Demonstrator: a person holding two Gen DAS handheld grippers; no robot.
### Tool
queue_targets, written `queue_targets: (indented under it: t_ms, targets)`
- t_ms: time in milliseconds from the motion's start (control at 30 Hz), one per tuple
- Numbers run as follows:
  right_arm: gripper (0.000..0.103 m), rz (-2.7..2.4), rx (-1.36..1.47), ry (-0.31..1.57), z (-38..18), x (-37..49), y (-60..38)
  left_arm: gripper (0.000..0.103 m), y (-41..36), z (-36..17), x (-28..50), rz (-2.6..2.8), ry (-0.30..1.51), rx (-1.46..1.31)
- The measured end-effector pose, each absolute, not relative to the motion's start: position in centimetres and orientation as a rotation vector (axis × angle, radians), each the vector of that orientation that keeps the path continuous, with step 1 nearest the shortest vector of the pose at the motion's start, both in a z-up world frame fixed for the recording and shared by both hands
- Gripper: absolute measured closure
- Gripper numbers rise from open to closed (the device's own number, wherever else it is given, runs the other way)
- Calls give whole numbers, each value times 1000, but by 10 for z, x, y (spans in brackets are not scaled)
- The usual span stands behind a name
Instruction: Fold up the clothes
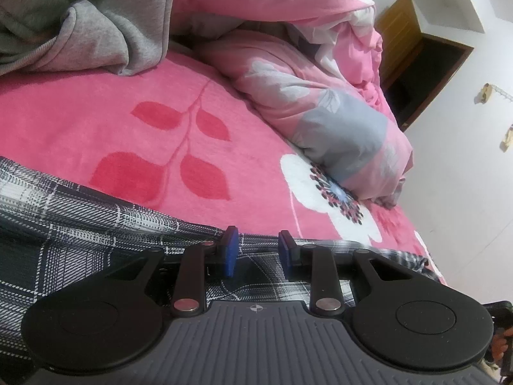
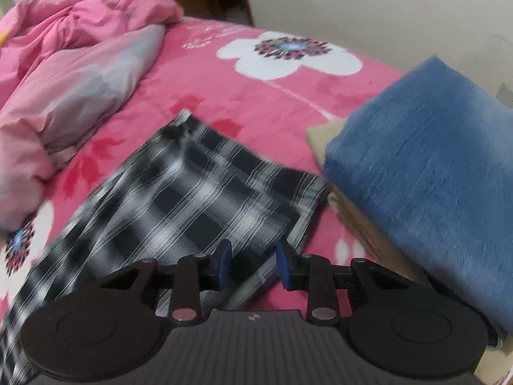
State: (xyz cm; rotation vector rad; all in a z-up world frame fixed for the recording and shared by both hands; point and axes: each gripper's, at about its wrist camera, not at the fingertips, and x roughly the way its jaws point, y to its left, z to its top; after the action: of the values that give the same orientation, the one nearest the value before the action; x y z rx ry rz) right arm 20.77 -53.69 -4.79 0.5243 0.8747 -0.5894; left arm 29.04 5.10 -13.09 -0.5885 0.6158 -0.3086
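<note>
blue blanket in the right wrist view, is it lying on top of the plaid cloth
No, the blue blanket sits on a beige stack beside the plaid cloth, which lies flat on the pink bedspread.

A home bedroom. Shown by a bed with pink floral blanket point(image 1: 224, 102), rumpled duvet point(image 1: 320, 106), wooden door point(image 1: 400, 32) behind

I cannot read any text, label, brand or number in my two views. The only sign is a small round mark with a cross point(image 1: 255, 308) on the grey ribbed body of my left claw, just behind the fingers. On my right claw the same place carries a small pale mark point(image 2: 253, 318), but it is too blurred to tell its form. The cloths and the wall carry only patterns, no writing.
</note>
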Motion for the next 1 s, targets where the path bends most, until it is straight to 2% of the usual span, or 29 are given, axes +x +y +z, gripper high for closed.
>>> queue_targets:
  t_ms: [267, 300, 367, 400, 600, 700, 900, 1000]
  targets:
    - [71, -637, 572, 831, -61, 216, -547, 74, 53, -132, 291, -315, 611, -606]
    - [74, -632, 558, 821, -61, 217, -546, 74, 54, -132, 290, -316, 611, -608]
    - [95, -617, 511, 797, -60, 219, -543, 74, 54, -132, 290, -317, 610, -612]
    - [101, -611, 474, 786, -58, 220, -540, 74, 54, -132, 290, -317, 609, -614]
    - [102, -651, -29, 738, -36, 235, -501, 74, 60, -130, 288, -304, 587, -646]
    - [102, -678, -134, 772, -40, 242, -500, 74, 60, -129, 287, -297, 583, -645]
    - [102, -687, -302, 911, -89, 254, -499, 73, 59, -128, 287, -295, 583, -638]
    - [100, -679, -502, 951, -113, 259, -485, 71, 57, -128, 288, -303, 587, -630]
